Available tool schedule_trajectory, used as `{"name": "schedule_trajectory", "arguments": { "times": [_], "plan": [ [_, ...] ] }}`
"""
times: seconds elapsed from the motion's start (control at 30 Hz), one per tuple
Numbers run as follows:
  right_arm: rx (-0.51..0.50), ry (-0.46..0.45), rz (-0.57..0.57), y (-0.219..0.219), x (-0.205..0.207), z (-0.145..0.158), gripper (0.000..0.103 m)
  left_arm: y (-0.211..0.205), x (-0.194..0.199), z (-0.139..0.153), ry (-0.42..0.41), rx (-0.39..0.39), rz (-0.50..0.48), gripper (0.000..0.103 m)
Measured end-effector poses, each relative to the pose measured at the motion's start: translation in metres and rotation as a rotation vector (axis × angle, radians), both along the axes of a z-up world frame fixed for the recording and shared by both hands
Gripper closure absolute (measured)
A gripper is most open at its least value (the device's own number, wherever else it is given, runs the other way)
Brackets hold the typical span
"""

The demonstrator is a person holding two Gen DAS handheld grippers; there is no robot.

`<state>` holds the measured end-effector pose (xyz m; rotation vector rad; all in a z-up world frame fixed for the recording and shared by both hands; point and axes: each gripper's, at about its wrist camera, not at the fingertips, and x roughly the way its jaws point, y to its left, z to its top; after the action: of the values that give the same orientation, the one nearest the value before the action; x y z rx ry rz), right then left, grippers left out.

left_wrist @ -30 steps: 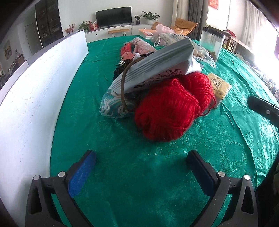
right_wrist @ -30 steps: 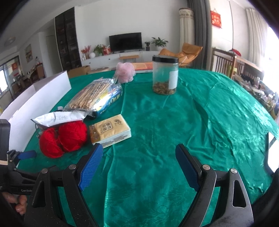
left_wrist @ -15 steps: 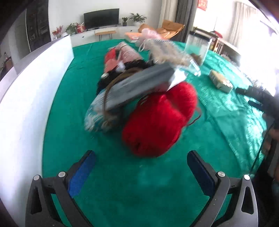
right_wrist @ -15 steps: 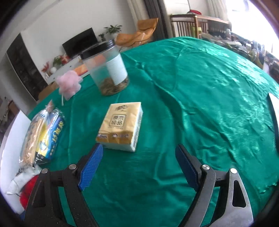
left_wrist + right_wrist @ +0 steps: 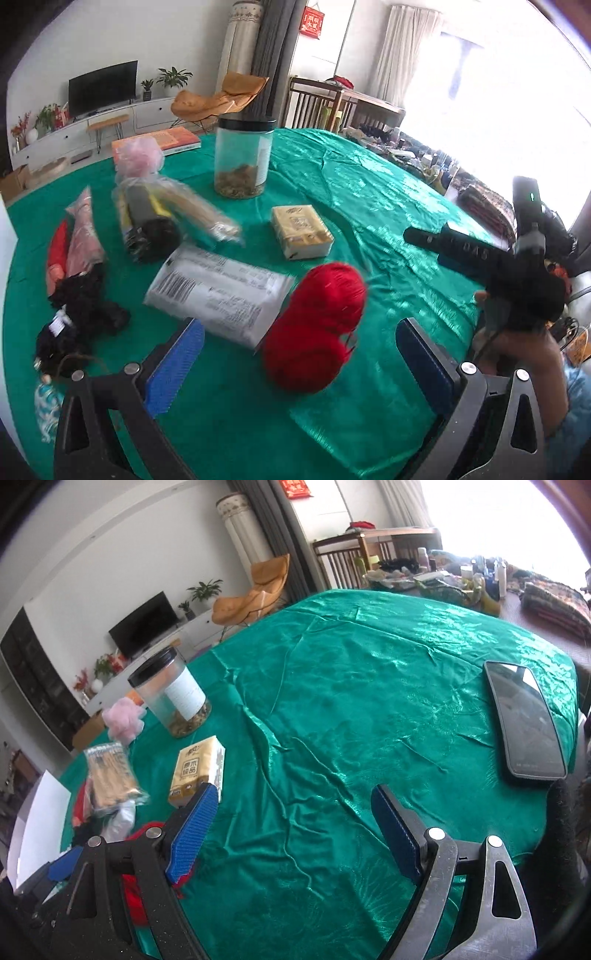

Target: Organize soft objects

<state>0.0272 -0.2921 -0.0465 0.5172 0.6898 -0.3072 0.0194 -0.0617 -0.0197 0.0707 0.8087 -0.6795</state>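
Note:
Two balls of red yarn (image 5: 314, 325) lie on the green tablecloth, straight ahead of my open, empty left gripper (image 5: 299, 358). A white plastic mailer bag (image 5: 218, 291) lies just left of the yarn. Black fuzzy fabric (image 5: 81, 317), a pink pouch (image 5: 83, 236) and a pink bath puff (image 5: 140, 162) lie further left and back. A tissue pack (image 5: 301, 230) sits behind the yarn and also shows in the right wrist view (image 5: 197, 770). My right gripper (image 5: 291, 830) is open and empty over bare cloth; it shows in the left wrist view (image 5: 461, 251) at the right.
A clear jar with a black lid (image 5: 242, 158) stands at the back. A bag of sticks (image 5: 177, 210) lies left of the tissue pack. A phone (image 5: 524, 723) lies near the table's right edge. A white board (image 5: 33, 823) stands at the left edge.
Both views have swung right. My left gripper now sees the pile from a higher angle, with the yarn nearer. My right gripper has turned from the tissue pack toward the phone.

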Motion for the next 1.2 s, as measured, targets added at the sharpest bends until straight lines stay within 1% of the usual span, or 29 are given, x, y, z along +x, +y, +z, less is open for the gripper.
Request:
{"name": "schedule_trajectory", "arguments": {
  "times": [0.03, 0.13, 0.2, 0.27, 0.33, 0.4, 0.47, 0.53, 0.73, 0.8, 0.93, 1.03, 1.2],
  "plan": [
    [0.02, 0.011, -0.003, -0.003, 0.0, -0.003, 0.016, 0.014, -0.005, -0.004, 0.008, 0.016, 0.012, 0.0],
    [0.067, 0.05, -0.002, -0.005, 0.005, -0.013, 0.016, 0.056, -0.024, -0.029, 0.056, 0.068, 0.079, 0.0],
    [0.065, 0.066, 0.018, 0.0, 0.006, -0.016, 0.016, 0.076, -0.027, -0.045, 0.096, 0.096, 0.123, 0.0],
    [0.041, 0.079, 0.04, 0.006, 0.009, -0.016, 0.016, 0.088, -0.027, -0.056, 0.108, 0.12, 0.168, 0.0],
    [0.003, 0.085, 0.052, 0.012, 0.009, -0.016, 0.016, 0.091, -0.026, -0.058, 0.083, 0.135, 0.186, 0.0],
    [-0.04, 0.089, 0.055, 0.015, 0.008, -0.015, 0.016, 0.088, -0.022, -0.059, 0.076, 0.155, 0.197, 0.0],
    [-0.07, 0.097, 0.055, 0.017, 0.008, -0.016, 0.016, 0.079, -0.02, -0.061, 0.058, 0.196, 0.214, 0.0],
    [-0.074, 0.107, 0.06, 0.017, 0.009, -0.018, 0.016, 0.073, -0.019, -0.063, 0.042, 0.245, 0.217, 0.0],
    [-0.067, 0.138, 0.069, 0.015, 0.013, -0.028, 0.016, 0.076, -0.015, -0.062, 0.057, 0.242, 0.239, 0.0],
    [-0.08, 0.155, 0.071, 0.015, 0.015, -0.033, 0.016, 0.075, -0.015, -0.062, 0.059, 0.242, 0.245, 0.0],
    [-0.179, 0.165, 0.098, 0.025, 0.018, -0.036, 0.016, 0.075, -0.016, -0.062, 0.055, 0.24, 0.25, 0.0],
    [-0.242, 0.203, 0.115, 0.033, 0.024, -0.038, 0.015, 0.075, -0.016, -0.062, 0.053, 0.239, 0.251, 0.0],
    [-0.257, 0.209, 0.123, 0.034, 0.023, -0.039, 0.015, 0.075, -0.016, -0.062, 0.054, 0.239, 0.251, 0.0]
  ]
}}
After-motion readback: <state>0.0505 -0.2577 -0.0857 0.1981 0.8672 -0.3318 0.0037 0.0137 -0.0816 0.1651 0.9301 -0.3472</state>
